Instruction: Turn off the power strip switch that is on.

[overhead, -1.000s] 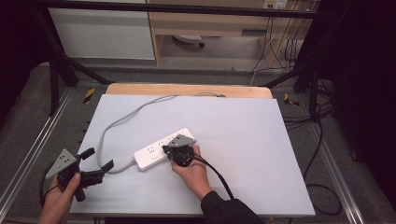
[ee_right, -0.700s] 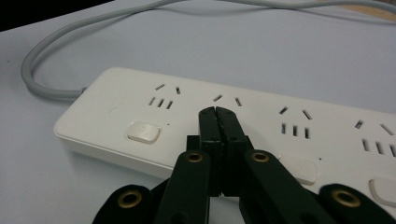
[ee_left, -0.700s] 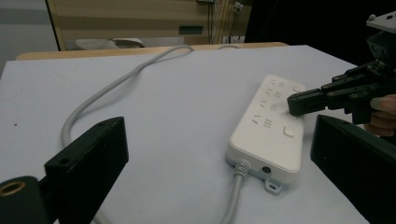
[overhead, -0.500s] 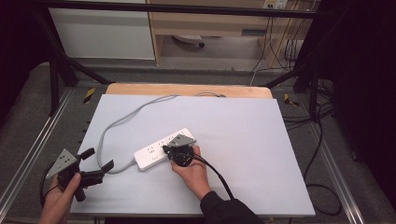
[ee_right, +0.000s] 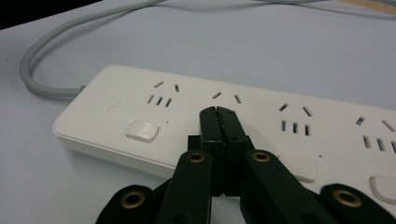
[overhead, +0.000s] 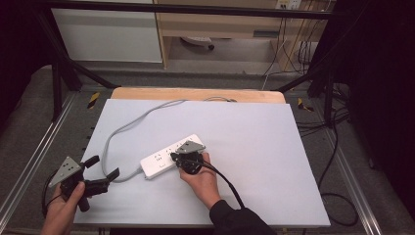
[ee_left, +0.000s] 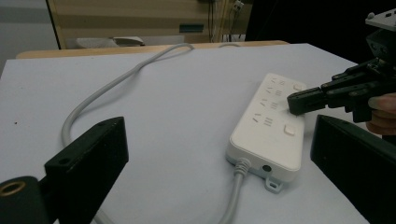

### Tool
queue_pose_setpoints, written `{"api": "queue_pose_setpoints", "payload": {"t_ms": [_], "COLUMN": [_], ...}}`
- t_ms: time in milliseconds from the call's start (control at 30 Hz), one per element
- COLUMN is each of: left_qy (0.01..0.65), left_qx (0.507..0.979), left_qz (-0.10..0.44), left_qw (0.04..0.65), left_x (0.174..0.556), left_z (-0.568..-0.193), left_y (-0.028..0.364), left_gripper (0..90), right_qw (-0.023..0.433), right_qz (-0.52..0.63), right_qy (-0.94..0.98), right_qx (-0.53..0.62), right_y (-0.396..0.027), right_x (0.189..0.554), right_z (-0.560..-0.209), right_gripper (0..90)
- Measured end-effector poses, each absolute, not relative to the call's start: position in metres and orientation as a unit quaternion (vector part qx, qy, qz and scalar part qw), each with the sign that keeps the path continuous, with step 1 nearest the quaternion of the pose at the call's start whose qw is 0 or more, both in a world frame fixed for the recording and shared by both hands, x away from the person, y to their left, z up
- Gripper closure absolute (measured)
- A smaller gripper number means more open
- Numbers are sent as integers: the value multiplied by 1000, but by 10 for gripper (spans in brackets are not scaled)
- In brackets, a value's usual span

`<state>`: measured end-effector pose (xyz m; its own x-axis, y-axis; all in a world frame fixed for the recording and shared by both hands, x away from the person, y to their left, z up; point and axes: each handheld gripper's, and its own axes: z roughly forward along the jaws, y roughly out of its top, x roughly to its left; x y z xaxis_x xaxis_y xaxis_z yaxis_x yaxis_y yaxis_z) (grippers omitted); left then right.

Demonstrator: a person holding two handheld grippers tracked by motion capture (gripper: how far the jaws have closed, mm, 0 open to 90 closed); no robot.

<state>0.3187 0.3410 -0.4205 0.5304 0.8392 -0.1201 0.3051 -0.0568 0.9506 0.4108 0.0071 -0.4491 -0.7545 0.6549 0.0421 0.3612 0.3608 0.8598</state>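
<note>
Right tongs closed on top of the power strip (overhead: 171,157); left tongs wide, off to the side.

I see the white strip lying flat near the middle of the grey table (overhead: 254,142), its grey cord (overhead: 128,128) looping toward the far edge. My right gripper (ee_right: 218,113) has its jaws pressed together with nothing between them, tips over the strip's top face between socket rows, by the switch buttons (ee_right: 142,129). My left gripper (overhead: 100,171) sits near the table's front left corner, jaws spread wide and empty, aimed at the strip's cord end.
</note>
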Motion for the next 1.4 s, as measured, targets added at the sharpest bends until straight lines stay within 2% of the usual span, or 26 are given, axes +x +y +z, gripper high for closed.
{"api": "queue_pose_setpoints", "payload": {"t_ms": [367,1400], "left_qy": [418,419], "left_qx": [683,682], "left_qz": [244,244], "left_qw": [546,548], "left_x": [319,319], "left_z": [-421,-420], "left_y": [342,343], "left_gripper": [43,43], "right_qw": [145,148], "right_qz": [473,470], "right_qy": [805,808], "right_qx": [326,323], "right_y": [7,9], "right_x": [415,413], "right_z": [-448,-443], "right_gripper": [900,900]}}
